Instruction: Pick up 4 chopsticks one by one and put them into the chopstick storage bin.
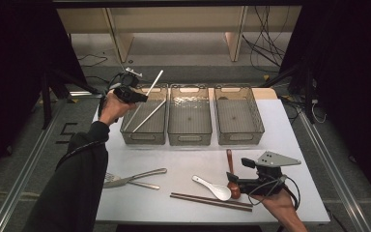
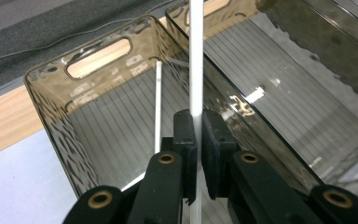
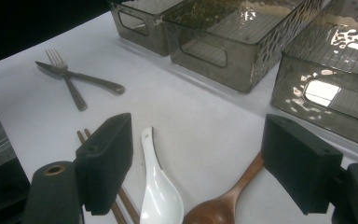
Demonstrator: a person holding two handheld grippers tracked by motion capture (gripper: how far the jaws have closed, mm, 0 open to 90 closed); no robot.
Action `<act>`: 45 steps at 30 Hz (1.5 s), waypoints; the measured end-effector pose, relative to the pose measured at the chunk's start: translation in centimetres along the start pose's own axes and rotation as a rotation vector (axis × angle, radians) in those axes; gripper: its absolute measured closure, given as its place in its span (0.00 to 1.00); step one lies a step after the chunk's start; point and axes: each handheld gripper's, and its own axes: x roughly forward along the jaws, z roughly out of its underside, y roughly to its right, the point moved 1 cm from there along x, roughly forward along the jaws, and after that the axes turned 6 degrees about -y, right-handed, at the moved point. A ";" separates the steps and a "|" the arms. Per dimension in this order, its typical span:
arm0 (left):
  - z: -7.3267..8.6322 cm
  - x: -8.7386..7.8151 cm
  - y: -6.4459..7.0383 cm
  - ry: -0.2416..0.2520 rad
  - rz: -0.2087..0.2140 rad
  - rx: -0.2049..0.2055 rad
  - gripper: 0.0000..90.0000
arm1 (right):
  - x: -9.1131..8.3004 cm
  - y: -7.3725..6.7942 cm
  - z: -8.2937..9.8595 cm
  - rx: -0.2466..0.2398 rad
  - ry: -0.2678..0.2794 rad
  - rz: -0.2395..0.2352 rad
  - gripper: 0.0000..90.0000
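The white stick (image 2: 196,60) I hold is thin, straight and smooth, tilted over the left bin (image 1: 144,137). My left tool (image 2: 198,135) pinches it low down between its black pads. A second white stick (image 2: 158,107) lies slanted on that bin's ribbed floor. The bin is smoky clear plastic with dimpled walls and slot handles; two like it, the middle bin (image 1: 189,140) and right bin (image 1: 240,137), stand beside it on the white tabletop (image 1: 183,159). My right tool (image 3: 198,163) is spread wide above a glossy white spoon (image 3: 158,191) and a brown wooden spoon (image 3: 223,205). Dark chopsticks (image 3: 121,200) lie beside them, a steel fork (image 3: 67,79) and knife (image 3: 81,79) crossed farther off.
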 end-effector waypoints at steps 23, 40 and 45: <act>1.1 3.6 -0.5 -0.029 -0.052 -0.006 0.94 | 0.0 -0.1 0.0 -0.007 0.004 -0.008 0.29; 2.1 3.5 -0.7 -0.040 -0.054 -0.064 0.86 | 0.0 -0.1 0.0 -0.007 0.002 -0.008 0.29; 2.8 2.2 -0.1 -0.020 0.004 -0.081 0.74 | -0.1 -0.1 0.0 -0.008 0.005 -0.006 0.29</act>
